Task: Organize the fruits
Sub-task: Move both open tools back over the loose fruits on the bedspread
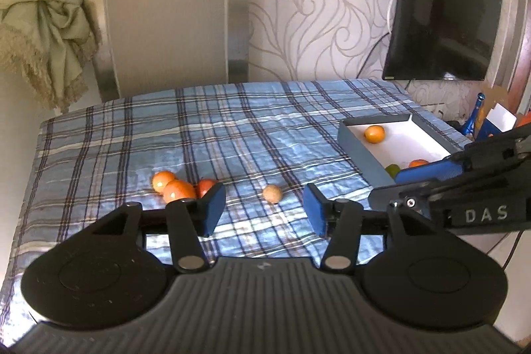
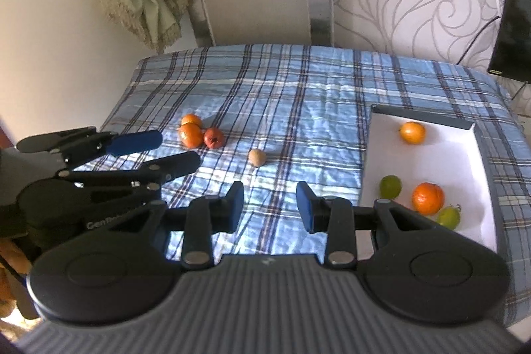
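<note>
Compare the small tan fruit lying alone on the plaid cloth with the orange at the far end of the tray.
The tan fruit is smaller and dull brownish; the orange is larger and bright orange. The tan fruit lies alone on the plaid cloth, while the orange sits inside the white tray. Both are round, and neither is held.

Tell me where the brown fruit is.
The brown fruit lies alone on the plaid cloth, between the cluster of three orange-red fruits to its left and the tray to its right, ahead of both open grippers.
</note>
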Motion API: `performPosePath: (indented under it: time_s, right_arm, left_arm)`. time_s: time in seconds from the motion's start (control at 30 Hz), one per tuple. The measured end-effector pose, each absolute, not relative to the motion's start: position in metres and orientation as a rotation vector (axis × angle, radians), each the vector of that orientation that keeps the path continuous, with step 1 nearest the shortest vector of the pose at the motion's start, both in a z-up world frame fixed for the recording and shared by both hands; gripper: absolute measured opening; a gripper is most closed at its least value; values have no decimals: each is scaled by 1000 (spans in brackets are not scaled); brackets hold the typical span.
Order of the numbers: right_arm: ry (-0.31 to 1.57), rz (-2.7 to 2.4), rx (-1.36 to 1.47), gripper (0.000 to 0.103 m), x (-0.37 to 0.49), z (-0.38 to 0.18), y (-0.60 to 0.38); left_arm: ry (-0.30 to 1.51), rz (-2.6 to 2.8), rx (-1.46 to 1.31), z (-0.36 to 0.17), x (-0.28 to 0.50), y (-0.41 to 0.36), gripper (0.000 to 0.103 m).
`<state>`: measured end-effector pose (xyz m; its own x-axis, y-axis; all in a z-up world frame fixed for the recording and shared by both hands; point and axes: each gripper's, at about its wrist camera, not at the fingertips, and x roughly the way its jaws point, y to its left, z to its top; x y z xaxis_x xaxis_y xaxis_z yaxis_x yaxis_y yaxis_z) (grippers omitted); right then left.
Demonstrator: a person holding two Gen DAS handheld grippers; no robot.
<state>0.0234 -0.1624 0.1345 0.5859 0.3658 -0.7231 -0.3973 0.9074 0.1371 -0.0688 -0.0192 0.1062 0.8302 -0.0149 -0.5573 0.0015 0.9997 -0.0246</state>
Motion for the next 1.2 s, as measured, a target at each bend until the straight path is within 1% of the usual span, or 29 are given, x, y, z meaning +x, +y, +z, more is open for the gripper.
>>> performPosePath:
  time_s: [0.43, 1.2]
  right_arm:
    - [847, 498, -85, 38, 40, 116, -126]
    - [862, 471, -99, 37, 78, 83, -104]
  left_arm:
    - [604, 42, -40, 99, -74, 9, 58]
    - [639, 47, -32, 87, -69, 29, 58]
